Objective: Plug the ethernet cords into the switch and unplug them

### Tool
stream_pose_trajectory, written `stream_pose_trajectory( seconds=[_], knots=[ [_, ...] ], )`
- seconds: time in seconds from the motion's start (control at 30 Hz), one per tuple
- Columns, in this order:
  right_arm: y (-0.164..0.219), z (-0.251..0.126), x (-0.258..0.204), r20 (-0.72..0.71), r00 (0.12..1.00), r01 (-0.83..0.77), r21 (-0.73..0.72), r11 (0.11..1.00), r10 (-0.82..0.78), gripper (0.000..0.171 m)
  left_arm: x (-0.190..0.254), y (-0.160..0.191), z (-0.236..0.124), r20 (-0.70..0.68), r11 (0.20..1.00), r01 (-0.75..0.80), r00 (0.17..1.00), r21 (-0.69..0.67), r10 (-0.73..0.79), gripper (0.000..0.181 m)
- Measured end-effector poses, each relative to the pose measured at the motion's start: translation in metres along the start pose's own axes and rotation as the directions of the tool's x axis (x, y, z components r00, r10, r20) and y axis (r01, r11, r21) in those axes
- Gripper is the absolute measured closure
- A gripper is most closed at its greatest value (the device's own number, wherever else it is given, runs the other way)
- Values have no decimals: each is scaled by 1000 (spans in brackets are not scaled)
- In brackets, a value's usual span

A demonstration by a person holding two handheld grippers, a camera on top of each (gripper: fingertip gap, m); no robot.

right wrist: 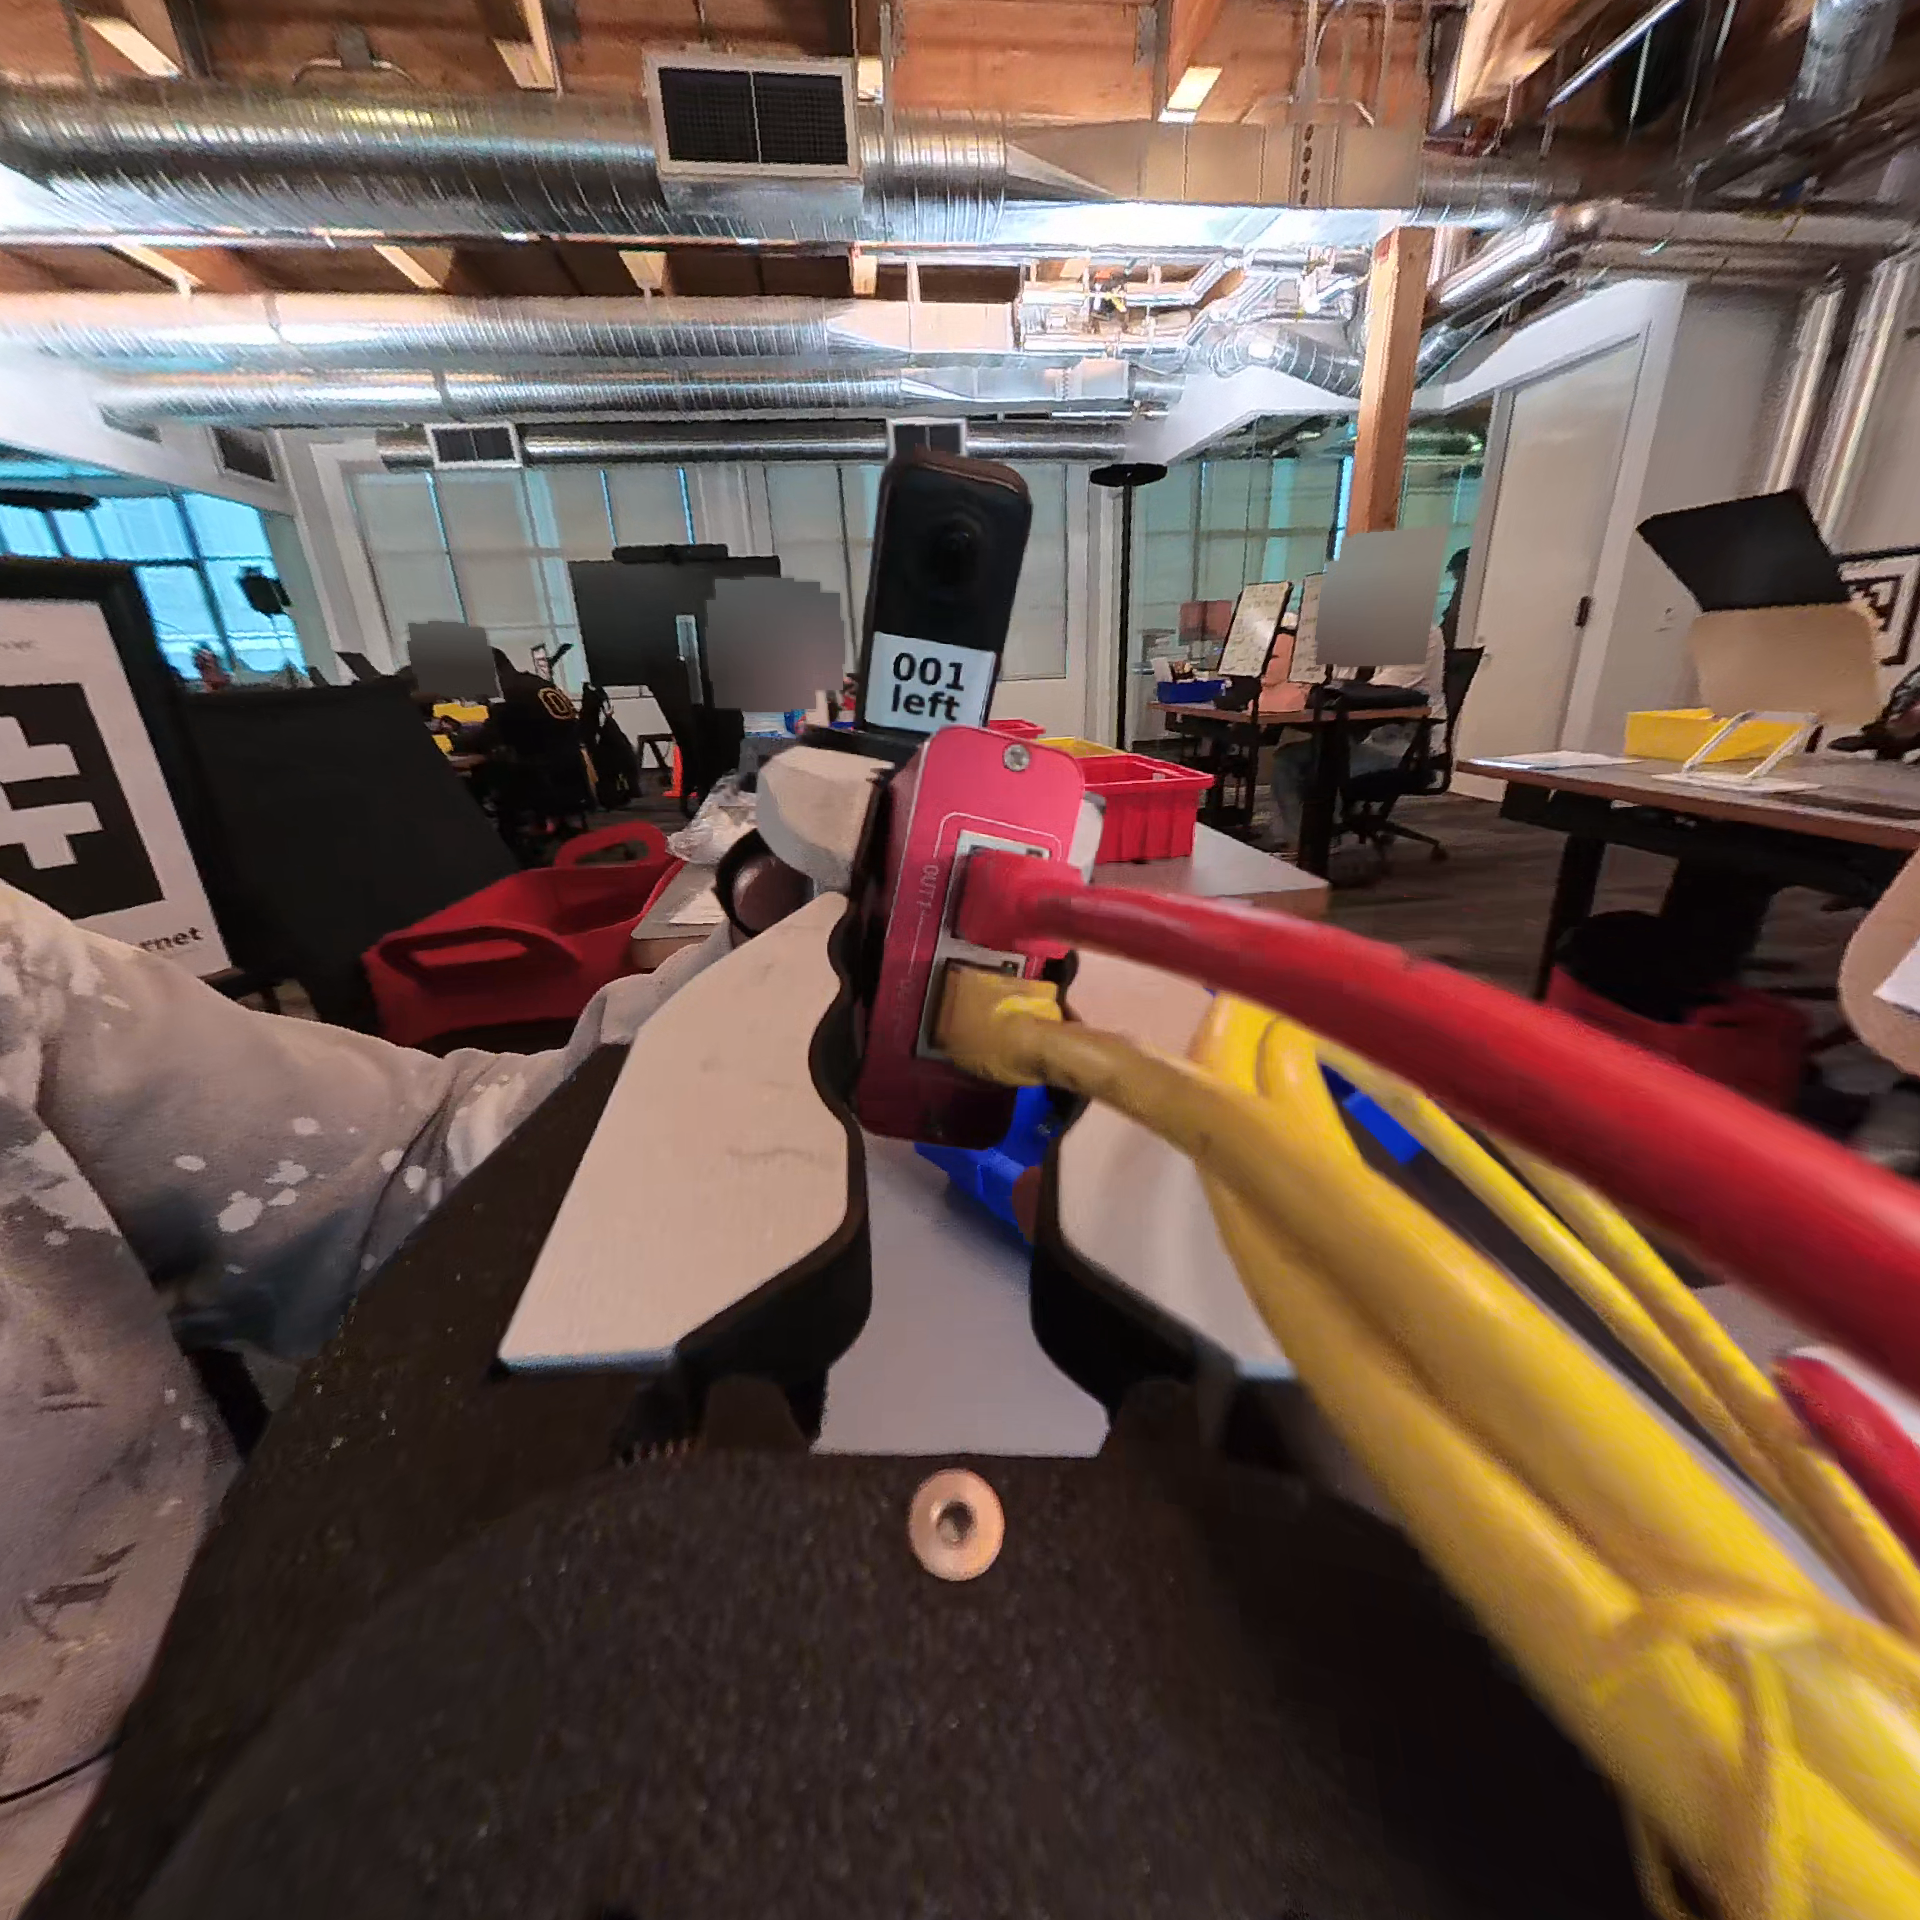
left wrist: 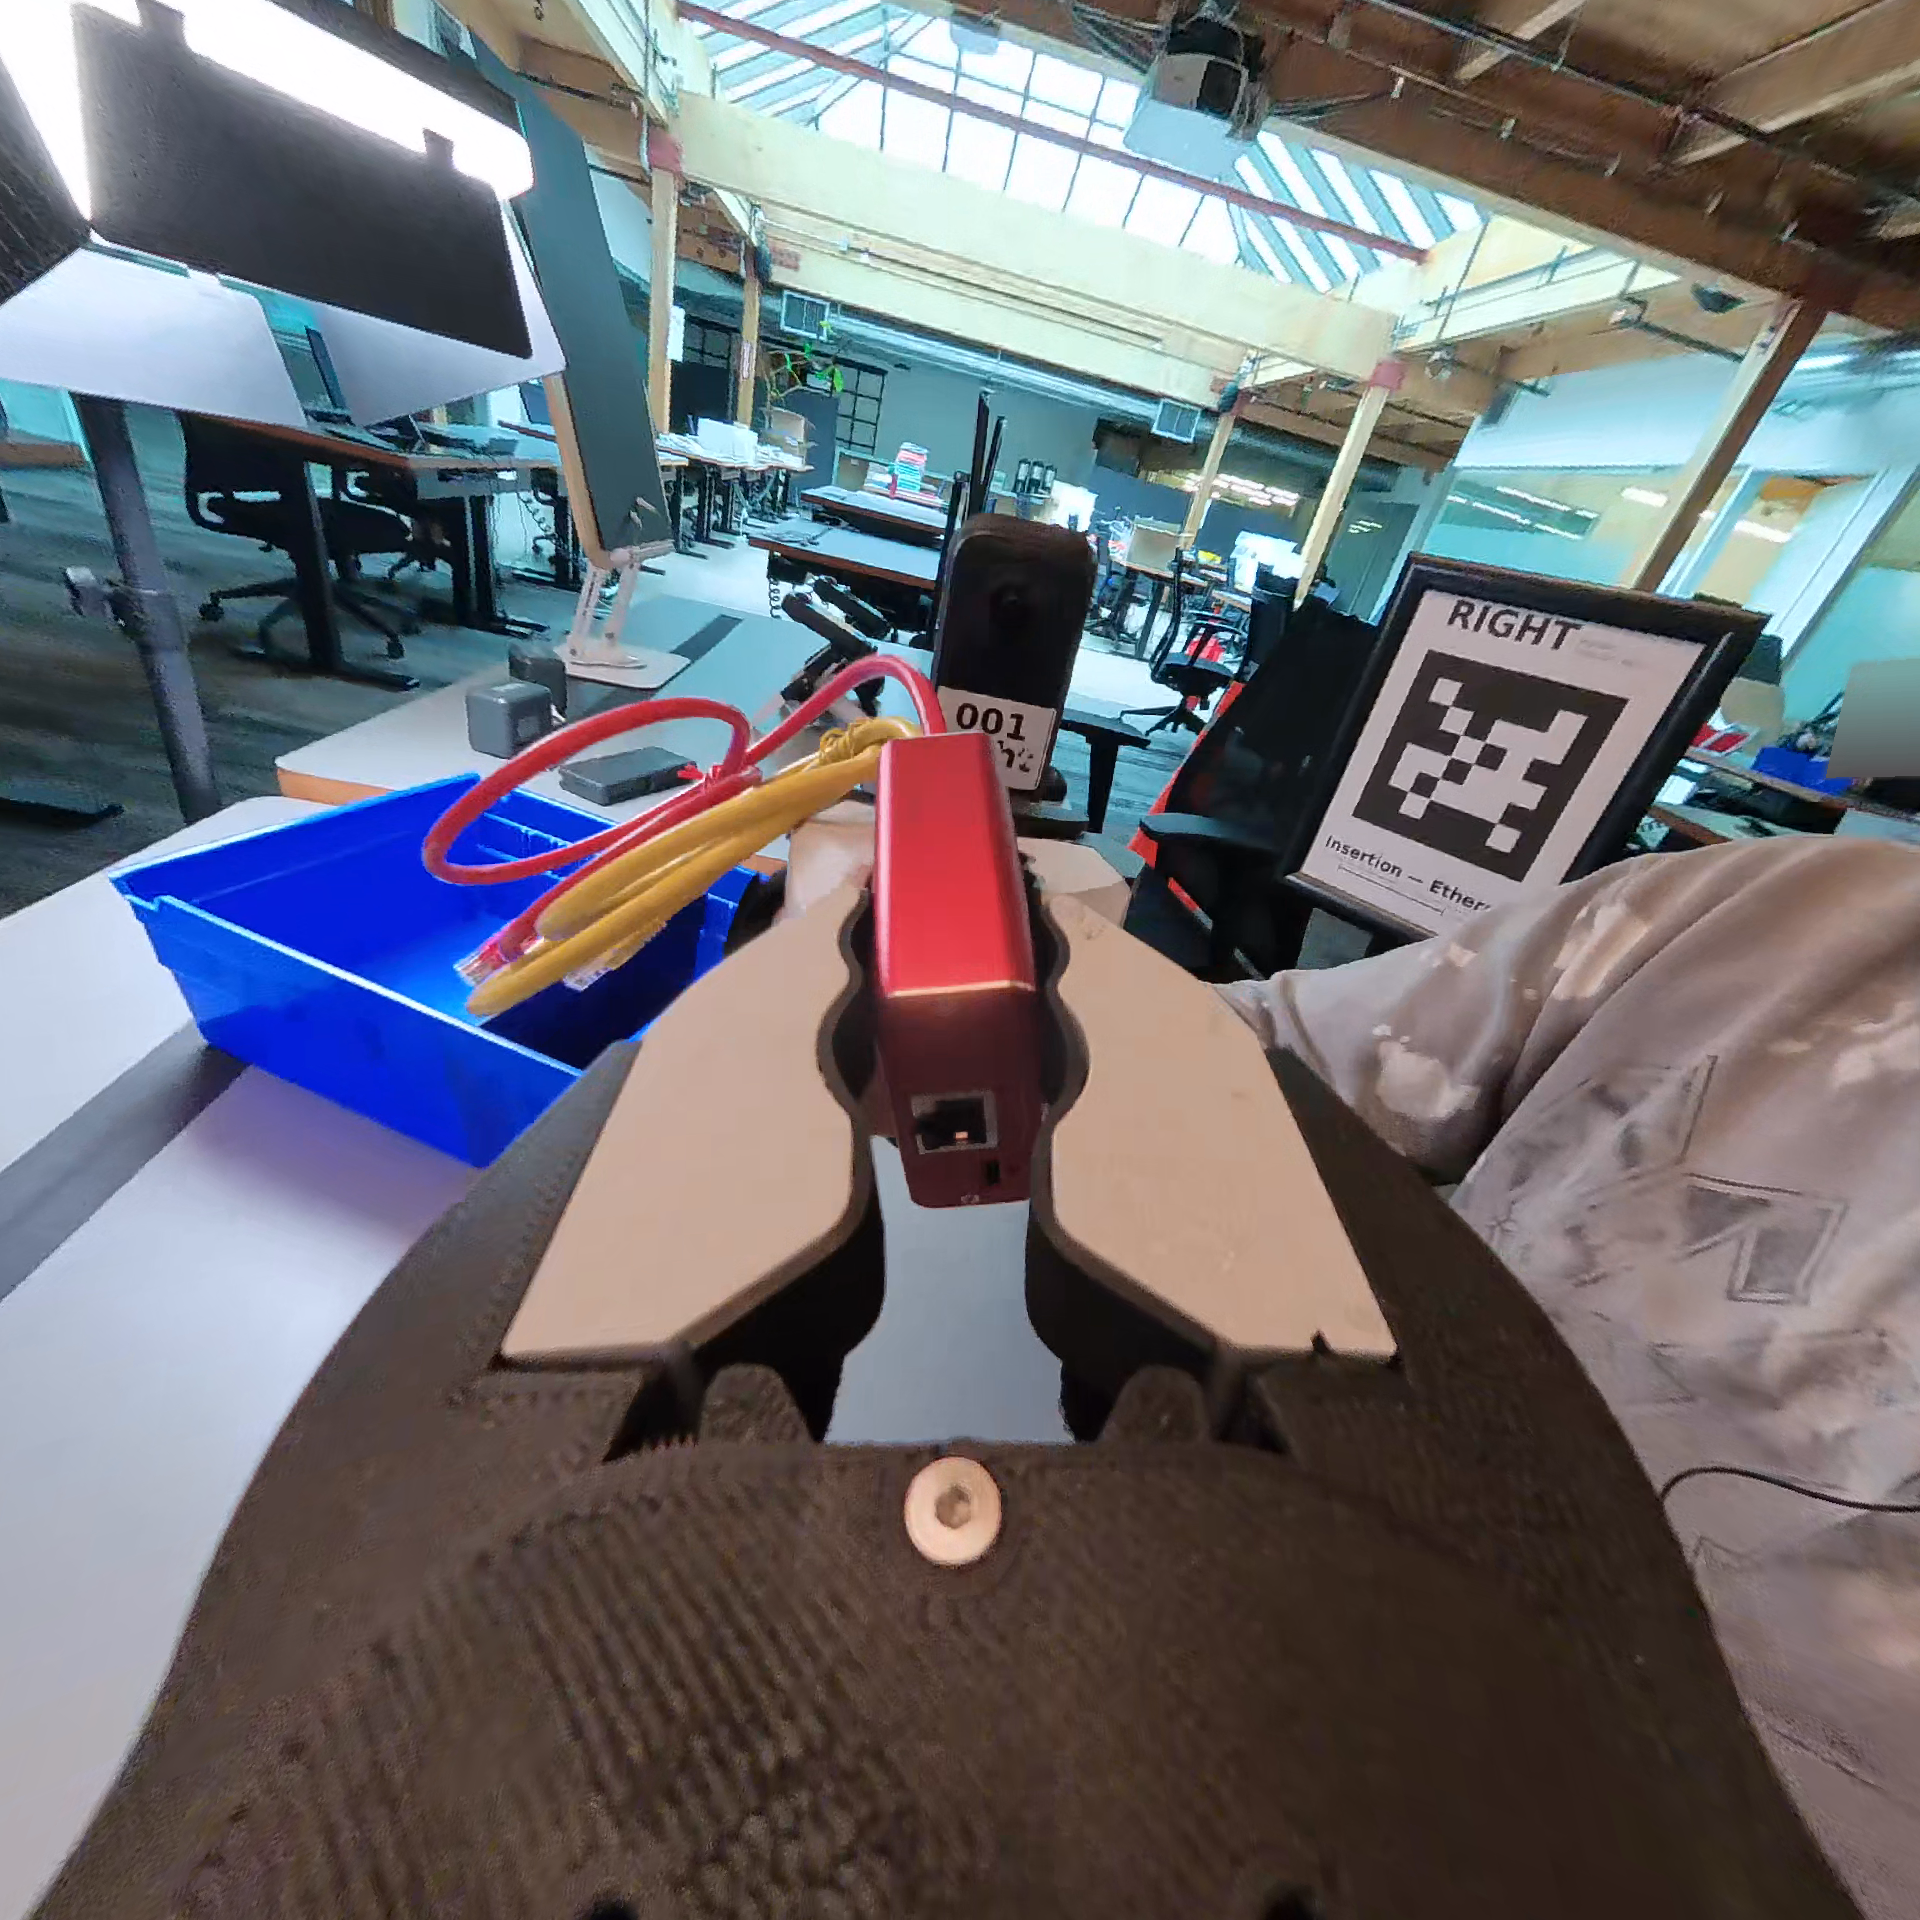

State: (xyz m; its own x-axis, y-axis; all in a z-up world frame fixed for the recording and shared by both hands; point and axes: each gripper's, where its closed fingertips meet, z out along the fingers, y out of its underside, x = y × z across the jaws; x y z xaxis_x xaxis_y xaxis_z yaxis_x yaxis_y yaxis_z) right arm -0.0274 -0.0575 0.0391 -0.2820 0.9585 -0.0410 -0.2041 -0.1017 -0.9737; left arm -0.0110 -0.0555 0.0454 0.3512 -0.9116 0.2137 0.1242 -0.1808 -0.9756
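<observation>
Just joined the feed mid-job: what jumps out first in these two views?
The red switch held up between the left tool's fingers. A red cord and a yellow cord are plugged into its end face, red above yellow. Their loops hang over the blue bin on the table.

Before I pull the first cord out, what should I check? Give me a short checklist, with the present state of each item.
1. Left tool grips the switch on both sides: ok.
2. Red cord sits in the upper port, as the right wrist view shows it: ok.
3. Yellow cord sits in the lower port: ok.
4. Right tool is closed on a plug: cannot tell, because the cords cover one of its tips.
5. Latch tab of either plug is pressed: cannot tell.
6. Loose cord ends hang free over the blue bin, with no snag seen: ok.
</observation>
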Motion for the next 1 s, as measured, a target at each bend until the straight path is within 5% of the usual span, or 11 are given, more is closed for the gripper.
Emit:
stream_pose_trajectory(
  seconds=[0.43,0.67,0.83,1.0],
  knots=[
    [-15,-11,1,39,999,-29,86,996,26,143,6,-19,-11,113,979,-206,973,13,203,144],
    [-56,-46,15,-60,997,56,170,984,-47,144,-11,-55,-82,318,954,-292,912,65,258,145],
    [-79,-73,27,-149,983,133,181,975,-106,144,-67,-46,-150,581,953,-271,757,-136,298,148],
    [-82,-81,34,-145,987,92,218,972,-61,143,-134,15,-202,663,874,-116,607,-471,438,156]
  ],
)
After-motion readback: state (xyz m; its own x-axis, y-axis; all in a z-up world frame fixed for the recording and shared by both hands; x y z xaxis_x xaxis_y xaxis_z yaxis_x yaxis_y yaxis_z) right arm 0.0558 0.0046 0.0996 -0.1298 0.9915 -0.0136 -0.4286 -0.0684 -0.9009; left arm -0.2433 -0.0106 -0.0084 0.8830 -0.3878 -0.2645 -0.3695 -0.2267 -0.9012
